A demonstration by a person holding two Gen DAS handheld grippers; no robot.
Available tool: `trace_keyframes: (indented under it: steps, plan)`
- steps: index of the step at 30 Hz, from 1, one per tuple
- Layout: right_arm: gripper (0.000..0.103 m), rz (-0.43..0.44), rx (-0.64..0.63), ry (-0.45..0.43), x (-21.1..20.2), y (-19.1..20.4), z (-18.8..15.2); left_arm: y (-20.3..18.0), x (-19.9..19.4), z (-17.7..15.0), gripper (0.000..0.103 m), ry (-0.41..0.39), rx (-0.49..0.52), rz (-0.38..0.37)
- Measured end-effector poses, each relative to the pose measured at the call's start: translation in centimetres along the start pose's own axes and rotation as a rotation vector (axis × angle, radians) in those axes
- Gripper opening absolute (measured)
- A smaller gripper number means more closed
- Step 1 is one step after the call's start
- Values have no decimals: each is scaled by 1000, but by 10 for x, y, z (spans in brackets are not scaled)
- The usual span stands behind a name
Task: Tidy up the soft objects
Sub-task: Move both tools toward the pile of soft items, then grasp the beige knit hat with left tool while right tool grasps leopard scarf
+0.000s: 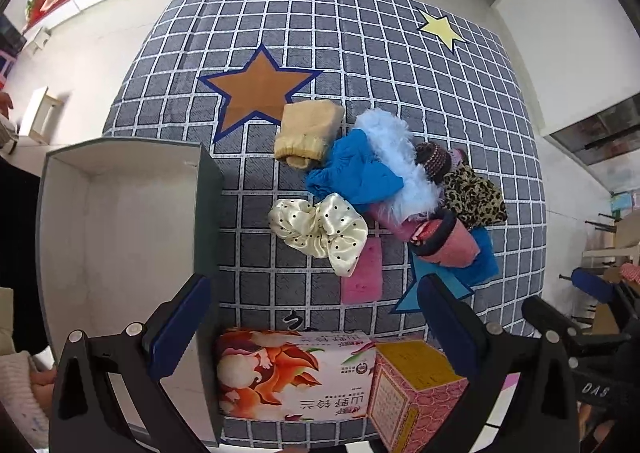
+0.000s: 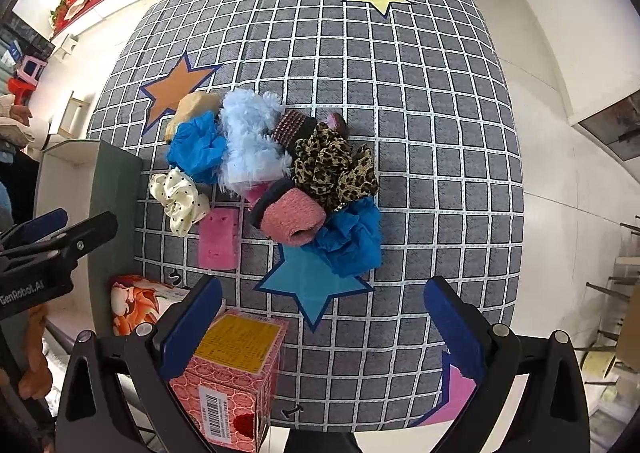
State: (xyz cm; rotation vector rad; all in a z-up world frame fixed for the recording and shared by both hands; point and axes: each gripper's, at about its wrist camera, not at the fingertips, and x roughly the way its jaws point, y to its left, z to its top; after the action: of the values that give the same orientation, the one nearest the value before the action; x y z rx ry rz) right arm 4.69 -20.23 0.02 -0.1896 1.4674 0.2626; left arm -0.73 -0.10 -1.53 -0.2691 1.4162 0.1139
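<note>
one pile of about nine soft pieces (image 2: 280, 173), two of them blue cloths (image 2: 196, 149); four paper stars (image 2: 308, 289); one tissue pack (image 1: 296, 373); one pink carton (image 2: 232, 369); one open box (image 1: 120, 213).

Each gripper, left gripper (image 1: 316, 325) and right gripper (image 2: 322, 327), is built of black plastic arms with triangular cut-outs, fitted with flat dark-blue fingers (image 2: 192, 327) and silver round screws; white "GenRobot.AI" lettering is seen on the left body in the right wrist view

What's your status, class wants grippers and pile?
Left gripper open, right gripper open, both empty. Soft pile untouched beside box. Nothing blocking.
</note>
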Motion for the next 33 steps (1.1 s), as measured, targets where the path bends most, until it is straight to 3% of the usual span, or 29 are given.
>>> trace_keyframes:
  steps: [14,18,22,28,33]
  plan:
    - [102,1,-16,-7,2,-3,13,-6,-9,11,103,-3,35,26]
    - [102,3,-5,0,7,-13,22,-5,-11,29,103,-10,37,10]
    - [101,-8,31,16,19,-33,33,2,-11,57,103,-34,20,44]
    - [102,15,64,46,45,-54,51,10,19,109,103,3,23,120]
    - [101,38,57,73,76,-55,70,-4,70,132,103,112,79,168]
